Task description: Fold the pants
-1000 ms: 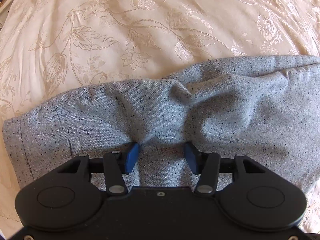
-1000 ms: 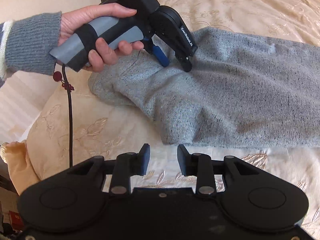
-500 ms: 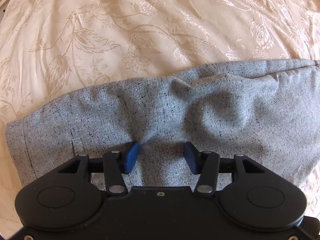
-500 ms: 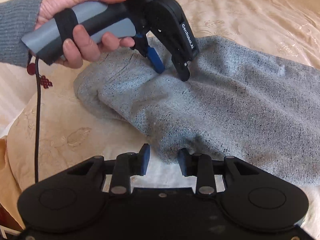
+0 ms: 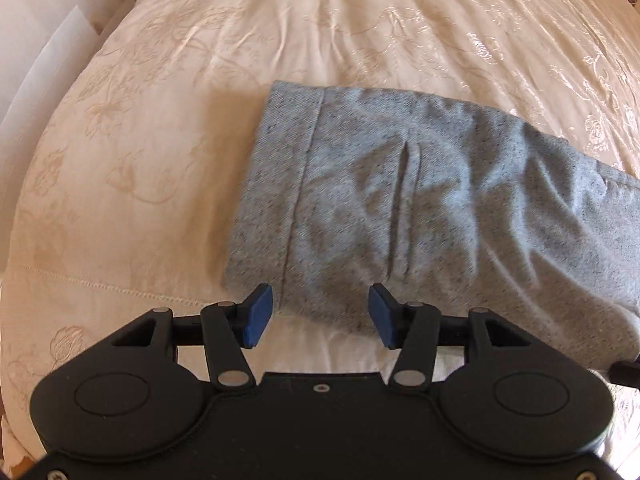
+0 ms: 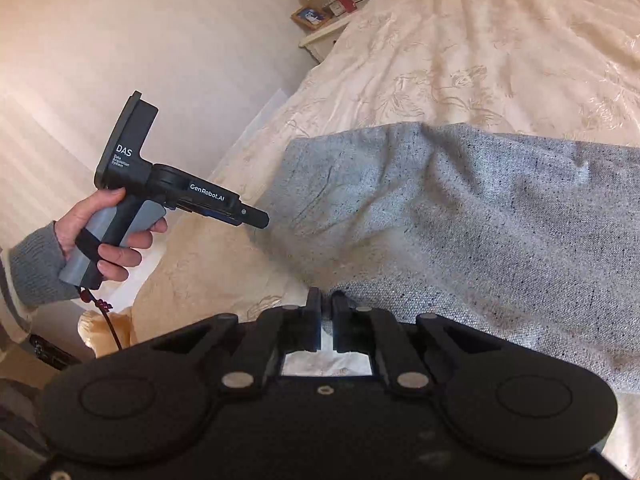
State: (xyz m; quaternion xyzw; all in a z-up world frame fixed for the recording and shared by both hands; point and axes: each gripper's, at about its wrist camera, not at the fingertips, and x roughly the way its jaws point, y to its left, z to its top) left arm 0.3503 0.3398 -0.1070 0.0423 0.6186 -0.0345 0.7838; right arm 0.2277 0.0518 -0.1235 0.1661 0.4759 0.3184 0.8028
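Grey speckled pants (image 5: 420, 200) lie on the bed, their hemmed end (image 5: 280, 180) toward the left. My left gripper (image 5: 320, 316) hangs open above the near edge of that end, blue pads apart with nothing pinched. In the right wrist view, the left gripper (image 6: 252, 216) is in the air just left of the pants (image 6: 460, 220), held by a hand (image 6: 112, 224). My right gripper (image 6: 327, 320) is at the pants' near edge. Its jaws are closing to a thin slit, with grey cloth caught between the tips.
A cream floral bedspread (image 5: 360, 20) covers the bed, whose edge runs down the left. A nightstand (image 6: 332, 20) with a framed picture and boxes stands at the far corner by the wall. A cable (image 6: 112, 328) hangs from the left handle.
The left gripper has lifted off the pants and swung toward their hemmed end, still open. The right gripper's jaws have gone from wide apart to nearly together on the pants' near edge.
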